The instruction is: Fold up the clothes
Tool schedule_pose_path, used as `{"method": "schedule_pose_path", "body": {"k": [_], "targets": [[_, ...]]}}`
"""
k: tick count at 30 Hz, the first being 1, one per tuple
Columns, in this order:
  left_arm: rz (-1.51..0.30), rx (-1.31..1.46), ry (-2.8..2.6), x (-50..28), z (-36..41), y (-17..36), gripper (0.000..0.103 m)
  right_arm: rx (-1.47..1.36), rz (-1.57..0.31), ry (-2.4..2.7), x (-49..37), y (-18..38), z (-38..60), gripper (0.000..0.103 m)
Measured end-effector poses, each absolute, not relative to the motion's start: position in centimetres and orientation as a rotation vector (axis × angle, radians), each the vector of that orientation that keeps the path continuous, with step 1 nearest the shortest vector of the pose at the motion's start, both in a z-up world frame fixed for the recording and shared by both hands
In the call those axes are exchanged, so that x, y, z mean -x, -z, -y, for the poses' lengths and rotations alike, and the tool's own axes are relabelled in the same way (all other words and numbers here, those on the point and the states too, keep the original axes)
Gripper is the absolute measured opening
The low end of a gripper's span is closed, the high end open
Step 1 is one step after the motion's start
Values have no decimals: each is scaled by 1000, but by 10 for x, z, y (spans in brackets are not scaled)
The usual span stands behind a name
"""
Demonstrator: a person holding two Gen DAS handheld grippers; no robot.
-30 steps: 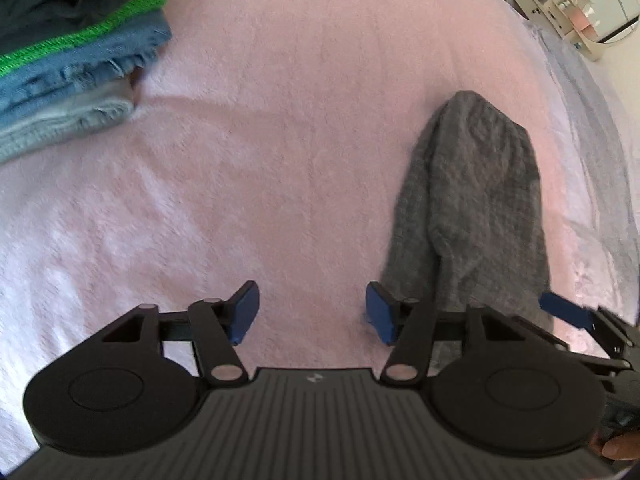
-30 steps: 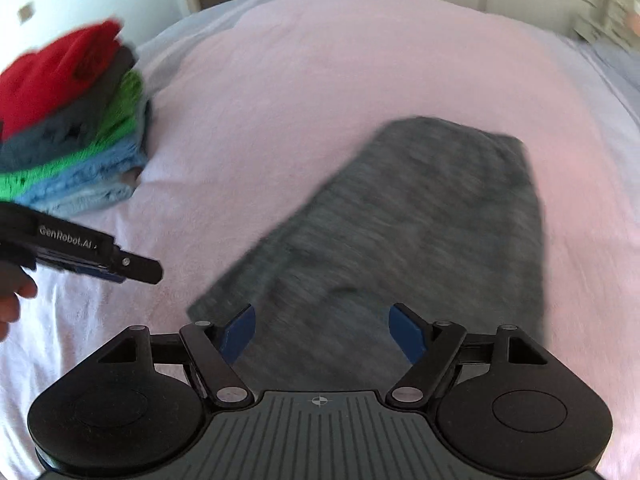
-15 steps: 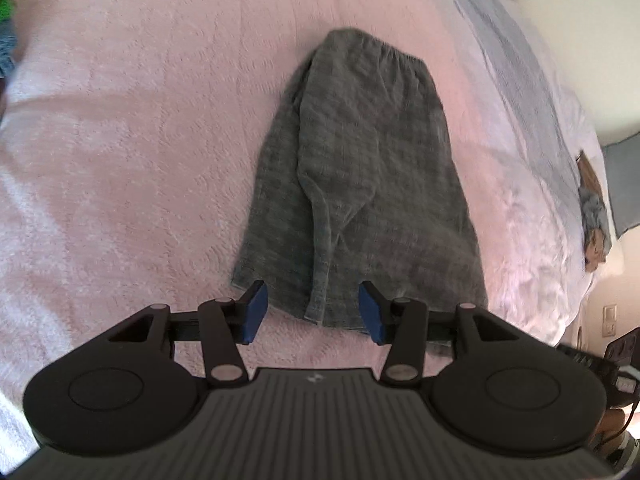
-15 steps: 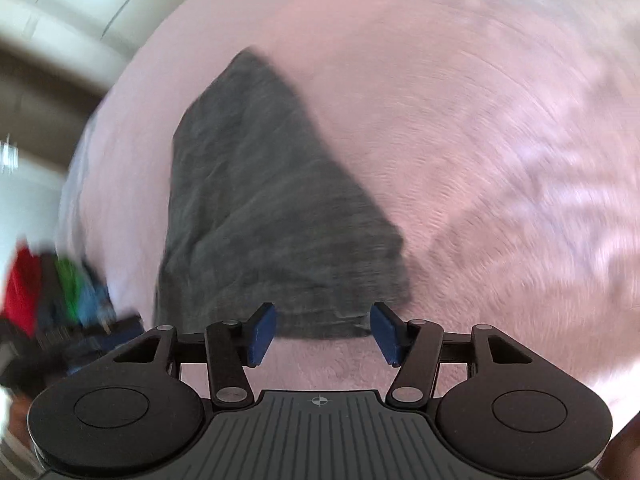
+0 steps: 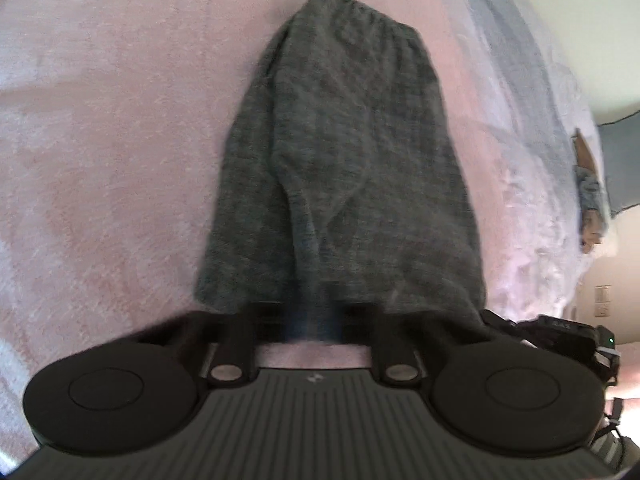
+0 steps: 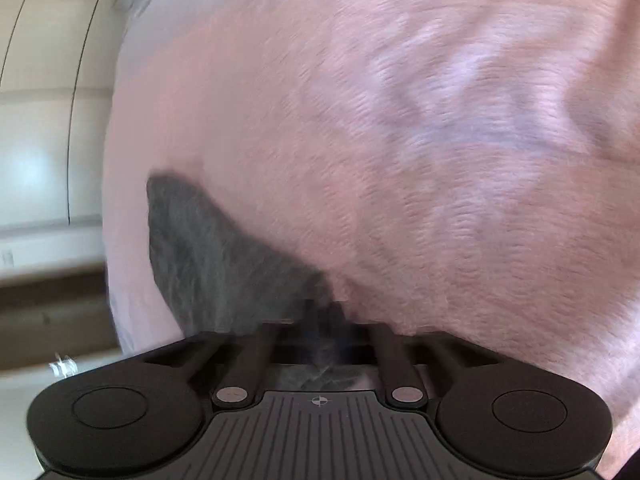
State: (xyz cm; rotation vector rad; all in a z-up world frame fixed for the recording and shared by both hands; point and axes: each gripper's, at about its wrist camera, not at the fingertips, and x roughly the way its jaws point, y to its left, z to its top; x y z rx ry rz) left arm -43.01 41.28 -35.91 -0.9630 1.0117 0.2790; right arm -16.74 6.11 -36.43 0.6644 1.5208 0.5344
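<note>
Your left gripper [image 5: 310, 322] sits at the near hem of the gray knit shorts [image 5: 344, 168], its fingers drawn together on the fabric, though blur hides the tips. The shorts lie flat on the pink fleece blanket [image 5: 112, 128], lengthwise away from you, elastic waistband at the far end, one layer folded over along the middle. Your right gripper [image 6: 320, 338] is likewise pinched on a corner of the shorts [image 6: 216, 264], cloth bunched between the fingers (this view is heavily smeared). In the left view the right gripper's body [image 5: 560, 334] shows just beside the shorts' right corner. The blanket covers a bed; a pale bluish sheet [image 5: 516, 92] runs along its right edge. Beyond it is a cream wall [image 5: 592, 40], and the right view shows white cabinet doors [image 6: 44, 120].
</note>
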Motion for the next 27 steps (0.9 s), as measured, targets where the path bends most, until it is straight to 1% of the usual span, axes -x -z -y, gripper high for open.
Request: {"method": "schedule_pose_path", "body": {"k": [3, 6, 9, 13, 18, 22, 23, 25, 27], "targets": [[-914, 927, -251, 435, -422, 336, 0, -618, -1461, -608, 166, 340, -69, 3], [-884, 900, -279, 445, -435, 325, 0, -585, -1405, -721, 166, 313, -78, 3], [-856, 873, -308, 454, -449, 314, 0, -573, -1460, -744, 173, 318, -90, 3], [-963, 874, -332, 458, -448, 345, 0, -555, -1566, -659, 189, 350, -92, 3], [-998, 879, -297, 459, -438, 367, 0, -427, -1481, -647, 189, 349, -98, 3], [-1035, 841, -308, 455, -426, 381, 1, -338, -1483, -634, 197, 360, -99, 3], [-1039, 833, -315, 453, -425, 382, 3, -309, -1482, -634, 197, 360, -100, 3], [-1054, 820, -312, 451, -426, 380, 4, -268, -1481, -641, 197, 361, -107, 3], [-1072, 813, -298, 451, -430, 375, 9, -230, -1483, -651, 197, 363, -116, 4]]}}
